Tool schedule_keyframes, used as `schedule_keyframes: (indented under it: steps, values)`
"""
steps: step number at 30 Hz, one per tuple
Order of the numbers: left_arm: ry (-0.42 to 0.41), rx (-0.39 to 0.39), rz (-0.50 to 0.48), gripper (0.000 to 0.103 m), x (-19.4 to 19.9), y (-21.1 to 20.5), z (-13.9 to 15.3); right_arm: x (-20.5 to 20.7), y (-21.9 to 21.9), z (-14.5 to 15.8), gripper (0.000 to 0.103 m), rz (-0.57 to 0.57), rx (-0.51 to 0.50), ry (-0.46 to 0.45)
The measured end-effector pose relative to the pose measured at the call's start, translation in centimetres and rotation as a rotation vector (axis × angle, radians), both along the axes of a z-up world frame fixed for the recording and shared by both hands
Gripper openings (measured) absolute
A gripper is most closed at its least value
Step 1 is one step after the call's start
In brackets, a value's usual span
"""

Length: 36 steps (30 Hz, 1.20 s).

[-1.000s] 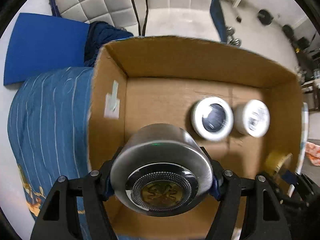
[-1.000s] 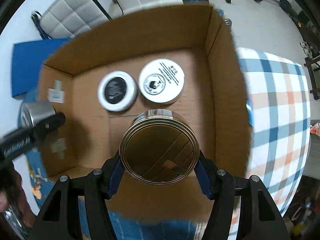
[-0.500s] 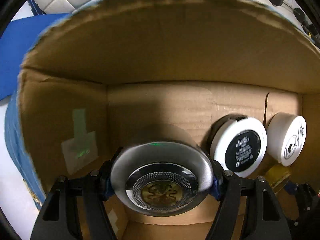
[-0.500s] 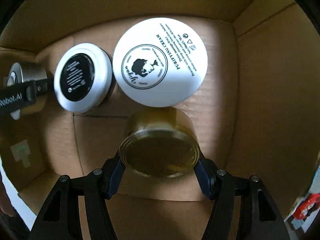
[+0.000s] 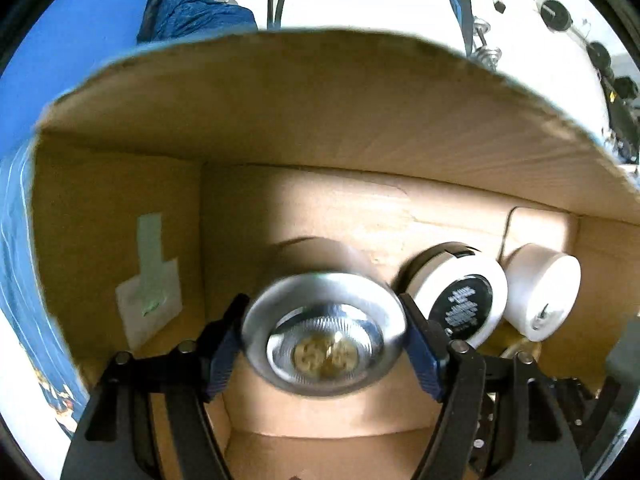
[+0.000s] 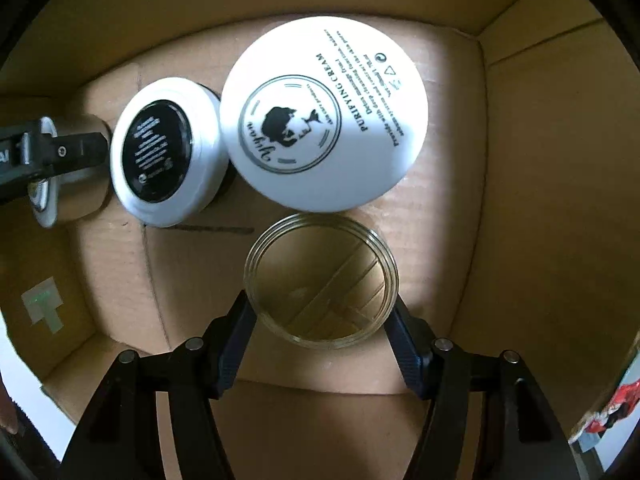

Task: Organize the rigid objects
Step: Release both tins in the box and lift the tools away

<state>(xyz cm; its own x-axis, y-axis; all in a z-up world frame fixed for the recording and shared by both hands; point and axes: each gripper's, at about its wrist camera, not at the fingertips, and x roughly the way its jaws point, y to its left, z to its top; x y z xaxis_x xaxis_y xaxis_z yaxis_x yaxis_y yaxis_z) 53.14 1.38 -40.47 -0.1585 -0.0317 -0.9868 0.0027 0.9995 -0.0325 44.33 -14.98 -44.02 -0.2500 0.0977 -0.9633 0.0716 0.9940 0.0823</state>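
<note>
Both grippers reach down into a cardboard box (image 5: pixel 320 100) (image 6: pixel 540 160). A silver tin (image 5: pixel 324 344) (image 6: pixel 72 200) with a patterned lid lies blurred between the fingertips of my left gripper (image 5: pixel 322 312), whose jaws are opening; it has slipped further down between them. The right gripper (image 6: pixel 322 304) is opening too. A gold tin (image 6: pixel 320 280) (image 5: pixel 520 350) rests flat on the box floor between its pads. Beyond it stand a white jar with a black label (image 6: pixel 164 156) (image 5: pixel 460 308) and a white cream jar (image 6: pixel 324 112) (image 5: pixel 540 288).
The box walls rise close around both grippers, with a taped label (image 5: pixel 148 292) on the left wall. Outside lie a blue striped cloth (image 5: pixel 16 260), a blue mat (image 5: pixel 60 40) and dumbbells (image 5: pixel 556 0) on the floor.
Both grippers have sunk from above the box down inside it. The gold tin has come to rest flat on the floor. The silver tin now looks smaller and further from the left camera.
</note>
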Motion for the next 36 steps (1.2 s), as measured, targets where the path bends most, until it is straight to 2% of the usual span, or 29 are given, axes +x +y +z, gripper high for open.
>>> schedule_keyframes:
  steps: [4, 5, 8, 12, 13, 15, 16, 26, 28, 36]
  values:
    - [-0.042, -0.029, 0.009, 0.078, -1.3, 0.3, 2.3, 0.0, 0.9, 1.8, 0.078, -0.011, 0.023, -0.04]
    - [-0.056, -0.021, 0.005, 0.084, -1.6, 0.4, 2.8, -0.5, 1.4, 2.3, 0.08, -0.01, 0.02, -0.047]
    - [-0.109, -0.004, -0.024, 0.094, -3.0, -0.2, 4.6, -1.0, 2.0, 3.5, 0.08, 0.009, 0.006, -0.073]
    - [-0.153, -0.023, -0.043, 0.098, -5.1, -1.2, 6.3, -2.1, 2.8, 5.1, 0.082, 0.021, -0.008, -0.114]
    - [-0.173, -0.028, -0.044, 0.098, -5.9, -0.9, 7.1, -2.3, 2.9, 5.5, 0.085, 0.019, -0.007, -0.123]
    - [-0.209, -0.033, -0.043, 0.099, -7.4, -0.9, 8.2, -3.0, 3.0, 6.5, 0.101, -0.002, 0.006, -0.151]
    - [-0.232, -0.034, -0.046, 0.099, -8.2, -0.8, 9.0, -3.1, 3.2, 6.9, 0.103, -0.009, 0.013, -0.163]
    - [-0.402, -0.031, -0.076, 0.099, -13.9, -1.4, 14.4, -7.6, 3.0, 13.1, 0.103, -0.015, -0.018, -0.344]
    - [-0.441, -0.026, -0.08, 0.099, -15.1, -1.6, 15.8, -8.2, 0.5, 14.7, 0.103, -0.012, -0.02, -0.375]
    - [-0.551, -0.021, -0.076, 0.099, -19.9, -1.6, 20.3, -13.1, 0.4, 19.7, 0.103, -0.019, -0.019, -0.491]
